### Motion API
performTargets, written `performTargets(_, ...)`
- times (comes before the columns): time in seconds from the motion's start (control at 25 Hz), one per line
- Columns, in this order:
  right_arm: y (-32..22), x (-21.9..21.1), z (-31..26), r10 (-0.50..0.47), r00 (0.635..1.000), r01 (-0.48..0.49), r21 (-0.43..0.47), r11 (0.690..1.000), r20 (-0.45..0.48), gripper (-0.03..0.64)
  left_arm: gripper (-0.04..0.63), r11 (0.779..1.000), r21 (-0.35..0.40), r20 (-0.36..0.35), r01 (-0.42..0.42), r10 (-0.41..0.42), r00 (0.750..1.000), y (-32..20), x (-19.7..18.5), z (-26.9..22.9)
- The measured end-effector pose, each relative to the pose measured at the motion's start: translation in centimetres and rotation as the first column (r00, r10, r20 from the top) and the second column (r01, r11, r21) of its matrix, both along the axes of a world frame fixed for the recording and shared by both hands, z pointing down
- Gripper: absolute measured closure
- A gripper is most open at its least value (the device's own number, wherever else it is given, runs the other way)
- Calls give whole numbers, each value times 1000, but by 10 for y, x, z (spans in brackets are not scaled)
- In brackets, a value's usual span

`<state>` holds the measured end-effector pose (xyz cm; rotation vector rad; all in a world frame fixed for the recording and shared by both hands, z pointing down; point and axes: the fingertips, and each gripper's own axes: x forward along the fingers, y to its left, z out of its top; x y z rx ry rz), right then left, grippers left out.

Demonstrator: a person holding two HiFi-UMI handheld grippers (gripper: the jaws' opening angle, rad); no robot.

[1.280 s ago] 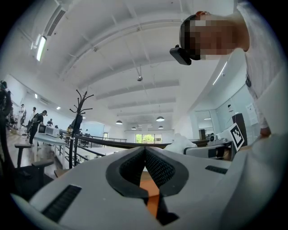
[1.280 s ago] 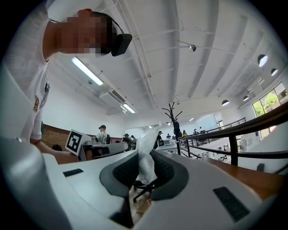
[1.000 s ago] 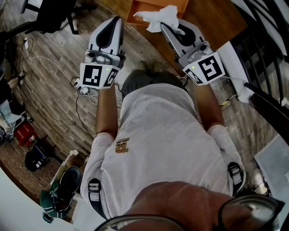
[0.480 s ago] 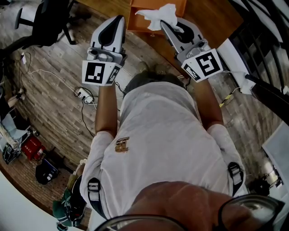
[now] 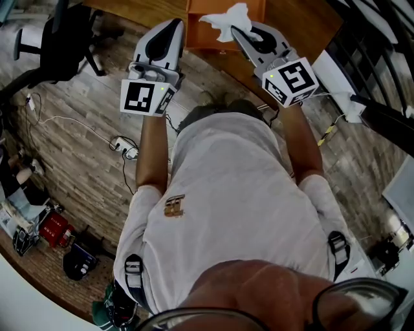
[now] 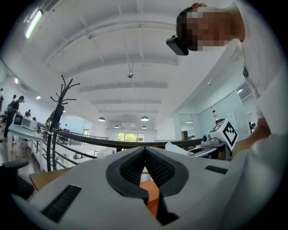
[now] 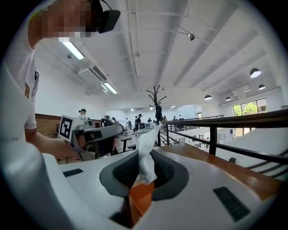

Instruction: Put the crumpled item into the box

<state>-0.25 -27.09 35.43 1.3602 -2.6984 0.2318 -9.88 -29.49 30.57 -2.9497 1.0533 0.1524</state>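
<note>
**Holding the crumpled tissue (image 5: 228, 19) over the box (image 5: 204, 35)**

The right gripper (image 5: 242, 31) reached forward over the orange box. Its fingers (image 7: 168, 173) were clenched on the crumpled tissue, which stuck up from between them above the box, not yet inside it. The right forearm (image 5: 304, 139) stretched straight out from the person's white shirt toward the box, with the marker cube turned upward. The left gripper (image 5: 169, 27) pointed forward just beside the box's left edge. Its fingers (image 6: 130, 168) met at the tips with nothing between them. The left forearm (image 5: 150, 155) ran roughly parallel to the right one. The box sat on a wooden counter (image 5: 304, 26).
</note>
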Motion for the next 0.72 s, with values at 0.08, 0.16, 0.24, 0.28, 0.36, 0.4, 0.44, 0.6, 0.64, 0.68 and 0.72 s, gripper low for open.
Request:
performTargets(0.08,-3,-3,6,7,1000,-7,-18,1000,-23,549,575,1000,-3,-5,-14,14,1000,-2,-3,2)
performTargets(0.16,-7,-8,13,14,999,-15,-35,999,-48,549,575,1000,-7,-9,-28,28,1000,-4,-7,5)
performTargets(0.24,-11,-10,21,16,997,-21,-54,998,-79,549,575,999,-13,-10,-39,39,999,-5,-9,8)
performTargets(0.28,-13,-10,24,15,995,-21,-63,998,-95,549,575,999,-15,-9,-43,43,999,-5,-8,9)
performTargets(0.36,-16,-8,31,7,992,-17,-82,996,-124,549,575,999,-18,-7,-45,45,999,-5,-7,10)
performTargets(0.4,-18,-7,35,1,991,-14,-93,996,-137,549,575,999,-20,-5,-45,45,999,-4,-7,11)
performTargets(0.44,-19,-6,39,-6,989,-10,-105,994,-148,549,575,999,-22,-3,-43,43,999,-3,-7,11)
performTargets(0.6,-27,-6,52,-42,985,15,-161,987,-169,549,575,1000,-23,7,-21,21,1000,-6,-6,7)
performTargets(0.64,-29,-8,56,-54,983,23,-177,984,-175,549,575,1000,-23,9,-14,14,1000,-7,-7,6)
performTargets(0.68,-30,-11,61,-67,981,31,-194,980,-181,549,575,1000,-23,11,-9,9,1000,-8,-9,6)
performTargets(0.72,-31,-14,67,-79,979,39,-211,977,-188,549,575,1000,-23,13,-4,4,1000,-8,-11,6)
